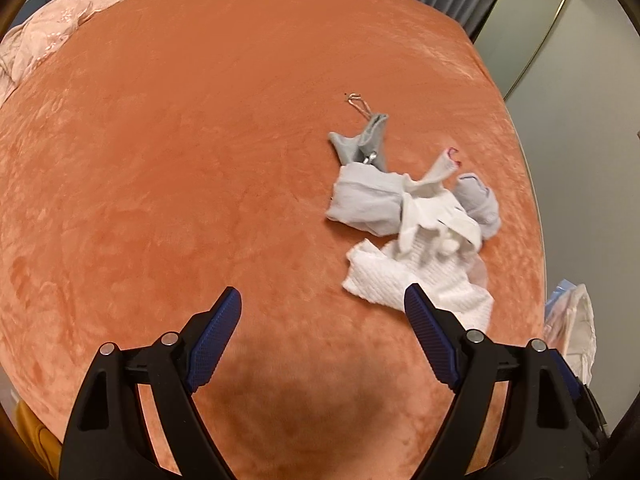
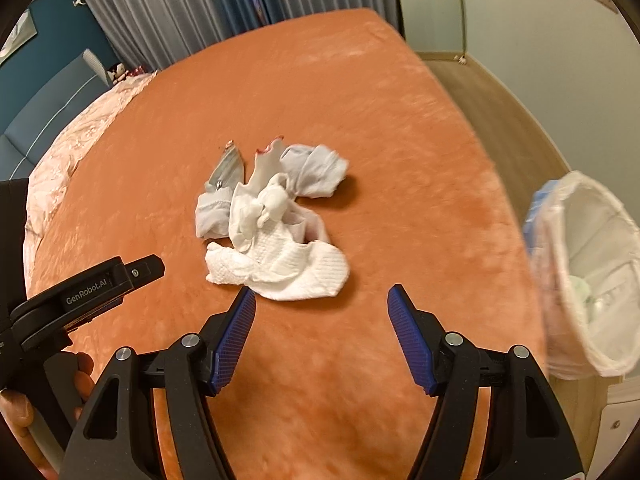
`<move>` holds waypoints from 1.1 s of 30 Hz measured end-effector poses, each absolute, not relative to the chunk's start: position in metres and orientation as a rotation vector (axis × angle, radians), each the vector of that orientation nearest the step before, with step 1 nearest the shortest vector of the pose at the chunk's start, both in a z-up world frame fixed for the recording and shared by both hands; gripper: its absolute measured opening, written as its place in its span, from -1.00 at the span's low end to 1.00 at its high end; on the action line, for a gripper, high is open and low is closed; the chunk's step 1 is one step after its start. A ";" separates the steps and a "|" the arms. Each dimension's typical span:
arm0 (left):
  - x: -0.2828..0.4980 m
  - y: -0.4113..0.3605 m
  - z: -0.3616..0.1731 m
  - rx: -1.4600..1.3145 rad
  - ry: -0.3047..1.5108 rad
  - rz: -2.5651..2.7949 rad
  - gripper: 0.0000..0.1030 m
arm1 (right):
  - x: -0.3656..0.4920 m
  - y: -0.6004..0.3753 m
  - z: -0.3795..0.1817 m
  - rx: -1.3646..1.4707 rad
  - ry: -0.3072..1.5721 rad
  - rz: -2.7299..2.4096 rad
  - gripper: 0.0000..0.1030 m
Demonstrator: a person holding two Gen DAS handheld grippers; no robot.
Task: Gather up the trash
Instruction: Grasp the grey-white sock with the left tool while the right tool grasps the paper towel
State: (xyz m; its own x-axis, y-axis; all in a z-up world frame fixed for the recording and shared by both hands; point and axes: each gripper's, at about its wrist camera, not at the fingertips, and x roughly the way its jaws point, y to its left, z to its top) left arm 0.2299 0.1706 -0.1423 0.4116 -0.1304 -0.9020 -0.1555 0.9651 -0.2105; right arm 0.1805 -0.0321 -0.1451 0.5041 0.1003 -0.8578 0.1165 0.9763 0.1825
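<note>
Covering most of both views was the bed, spread with an orange plush blanket, with a pink quilt bunched at its far side. Off the bed's edge stood a trash bin lined with a white bag, its mouth tipped toward the right wrist camera, well apart from the litter. Near that edge of the bed lay the trash pile: a white quilted paper towel nearest the tools, crumpled white tissue on top of it, bluish-grey rags behind, and a small grey pouch with a thin cord at the back.

Both tools hung above the blanket, short of the pile. The left tongs stood wide with nothing between them; the right tongs stood fairly wide, also empty.

To do the pick well, I judged, one pair should straddle the thick knot of tissue rather than a loose towel corner, press into the soft blanket, and close fully so the limp sheets lift together without snagging the plush.
</note>
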 end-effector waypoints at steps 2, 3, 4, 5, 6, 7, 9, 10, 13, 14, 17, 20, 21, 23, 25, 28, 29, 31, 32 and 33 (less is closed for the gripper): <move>0.242 0.174 -0.149 -0.286 1.163 0.019 0.54 | 0.192 -0.028 -0.155 0.235 1.063 -0.008 0.29; 0.249 0.175 -0.153 -0.291 1.168 0.017 0.54 | 0.199 -0.026 -0.160 0.238 1.073 -0.007 0.29; 0.258 0.175 -0.157 -0.298 1.175 0.014 0.54 | 0.206 -0.023 -0.167 0.240 1.085 -0.008 0.29; 0.265 0.176 -0.159 -0.303 1.180 0.012 0.54 | 0.211 -0.022 -0.171 0.240 1.092 -0.009 0.29; 0.272 0.176 -0.162 -0.309 1.183 0.008 0.54 | 0.216 -0.021 -0.175 0.242 1.100 -0.011 0.29; 0.282 0.175 -0.164 -0.317 1.185 0.001 0.54 | 0.220 -0.020 -0.179 0.244 1.107 -0.012 0.29; 0.294 0.174 -0.167 -0.322 1.191 -0.004 0.54 | 0.230 -0.018 -0.186 0.250 1.121 -0.017 0.29; 0.302 0.172 -0.170 -0.326 1.196 -0.012 0.54 | 0.235 -0.017 -0.190 0.254 1.128 -0.019 0.29; 0.317 0.166 -0.179 -0.335 1.211 -0.029 0.48 | 0.243 -0.016 -0.199 0.254 1.145 -0.022 0.29; 0.321 0.164 -0.182 -0.336 1.218 -0.036 0.39 | 0.244 -0.016 -0.202 0.256 1.150 -0.023 0.28; 0.330 0.158 -0.194 -0.351 1.253 -0.071 0.14 | 0.248 -0.017 -0.214 0.277 1.174 -0.020 0.27; 0.329 0.157 -0.198 -0.391 1.259 -0.099 -0.15 | 0.246 -0.018 -0.224 0.293 1.201 -0.006 -0.22; 0.327 0.157 -0.197 -0.392 1.251 -0.101 -0.20 | 0.243 -0.018 -0.227 0.304 1.207 0.001 -0.35; 0.322 0.156 -0.195 -0.393 1.245 -0.113 -0.39 | 0.236 -0.020 -0.228 0.327 1.204 0.014 -0.50; 0.315 0.157 -0.192 -0.396 1.241 -0.121 -0.49 | 0.227 -0.020 -0.225 0.336 1.204 0.026 -0.60; 0.298 0.163 -0.186 -0.406 1.234 -0.120 -0.59 | 0.210 -0.024 -0.218 0.367 1.194 0.038 -0.64; 0.294 0.164 -0.184 -0.410 1.232 -0.117 -0.60 | 0.204 -0.025 -0.216 0.375 1.191 0.040 -0.66; 0.281 0.167 -0.179 -0.416 1.223 -0.117 -0.61 | 0.192 -0.027 -0.211 0.386 1.183 0.047 -0.68; 0.275 0.167 -0.177 -0.416 1.221 -0.117 -0.62 | 0.185 -0.027 -0.208 0.388 1.181 0.049 -0.68; 0.269 0.167 -0.175 -0.415 1.218 -0.116 -0.62 | 0.181 -0.028 -0.205 0.389 1.179 0.053 -0.68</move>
State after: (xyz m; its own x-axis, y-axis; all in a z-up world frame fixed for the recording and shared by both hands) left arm 0.2687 0.1672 -0.1750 0.3503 -0.3060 -0.8852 -0.1328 0.9194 -0.3703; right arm 0.1813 -0.0278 -0.2048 0.3890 0.2417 -0.8889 0.1607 0.9324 0.3239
